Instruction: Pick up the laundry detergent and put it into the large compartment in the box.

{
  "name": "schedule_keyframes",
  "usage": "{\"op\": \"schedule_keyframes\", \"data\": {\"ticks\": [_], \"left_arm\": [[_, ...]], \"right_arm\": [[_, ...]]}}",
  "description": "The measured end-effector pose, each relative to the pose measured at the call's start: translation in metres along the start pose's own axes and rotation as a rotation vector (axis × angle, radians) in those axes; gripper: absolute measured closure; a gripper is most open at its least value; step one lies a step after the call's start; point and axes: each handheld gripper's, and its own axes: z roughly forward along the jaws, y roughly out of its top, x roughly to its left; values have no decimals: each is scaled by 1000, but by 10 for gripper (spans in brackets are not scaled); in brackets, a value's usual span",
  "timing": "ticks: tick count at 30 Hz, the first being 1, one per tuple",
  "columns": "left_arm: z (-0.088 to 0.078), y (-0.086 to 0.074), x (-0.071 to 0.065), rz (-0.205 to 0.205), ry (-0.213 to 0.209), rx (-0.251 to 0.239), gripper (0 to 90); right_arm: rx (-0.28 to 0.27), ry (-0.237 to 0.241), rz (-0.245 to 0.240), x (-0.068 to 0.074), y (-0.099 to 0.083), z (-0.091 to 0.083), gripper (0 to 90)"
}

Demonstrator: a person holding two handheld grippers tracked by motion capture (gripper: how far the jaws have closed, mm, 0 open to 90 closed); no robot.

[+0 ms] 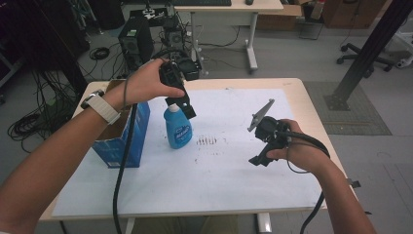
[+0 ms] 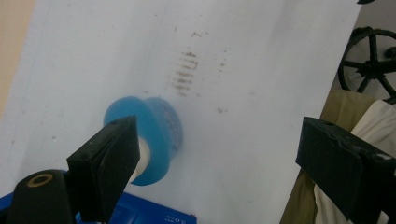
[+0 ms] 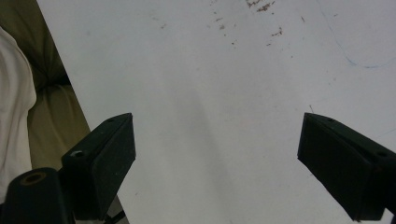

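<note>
Hovering at centre-left of the high view, the left gripper (image 1: 187, 109) hangs over the blue plastic spray bottle (image 1: 177, 128) beside an open blue cardboard box (image 1: 122, 139) — probably lining up a grasp. Left gripper view: jaws apart above the bottle's top. Right gripper view: right gripper (image 3: 217, 163) spread wide over white paper sheet (image 3: 224, 84) — idle.

The bottle (image 1: 178, 127) is translucent blue with a white neck and a darker blue label. The box (image 1: 122, 135) beside it is blue outside with white print, plain brown cardboard inside. A white sheet (image 1: 219, 165) covers the pale wood counter (image 1: 311, 112), marked by a patch of small brown streaks (image 1: 206, 141). Both grippers are black; the right gripper (image 1: 258, 160) carries a grey plate. The watch strap (image 1: 103, 108) is white.
</note>
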Motion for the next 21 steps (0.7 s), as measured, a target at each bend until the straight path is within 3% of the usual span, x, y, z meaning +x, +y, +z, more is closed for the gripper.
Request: {"op": "schedule_keyframes", "data": {"ticks": [21], "left_arm": [[-14,-2,8,-110,72,-23,54]], "right_arm": [[-3,5,-7,2,1,-1,114]]}}
